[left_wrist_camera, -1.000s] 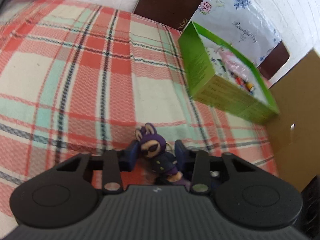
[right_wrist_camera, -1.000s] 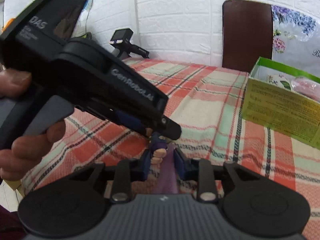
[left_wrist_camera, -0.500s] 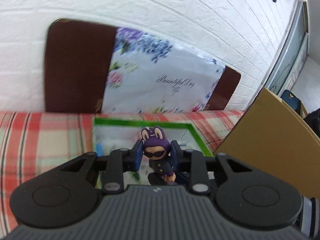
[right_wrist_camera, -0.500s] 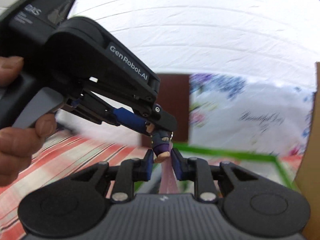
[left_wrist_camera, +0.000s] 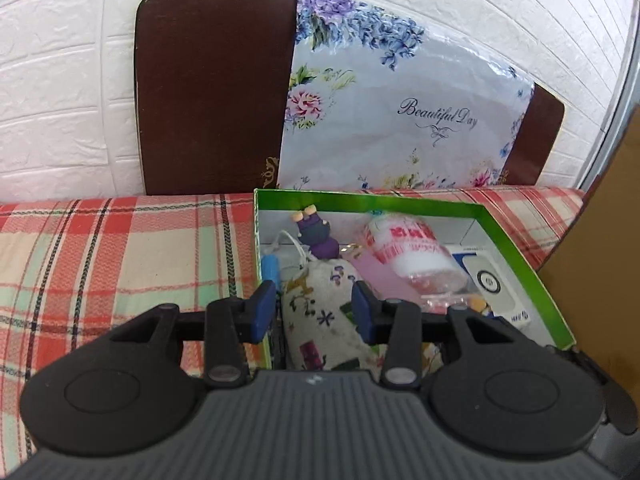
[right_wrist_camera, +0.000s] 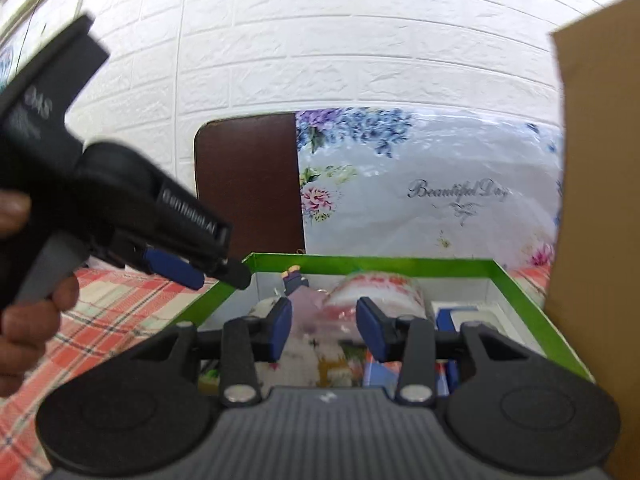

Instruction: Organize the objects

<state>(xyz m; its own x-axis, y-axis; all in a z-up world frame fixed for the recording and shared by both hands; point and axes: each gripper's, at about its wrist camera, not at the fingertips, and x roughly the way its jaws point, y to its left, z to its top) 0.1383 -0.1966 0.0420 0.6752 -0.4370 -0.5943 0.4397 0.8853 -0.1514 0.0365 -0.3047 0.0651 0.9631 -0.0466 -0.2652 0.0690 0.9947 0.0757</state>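
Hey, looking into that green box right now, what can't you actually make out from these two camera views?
- Near end of the green box: hidden by the left hand-held gripper in the left wrist view.
- Purple figure: upside down, face hidden; in the right wrist view, blurred.
- Red print on the plastic-wrapped roll: too small to read.
- Box's right side: cut off by the cardboard in the right wrist view.
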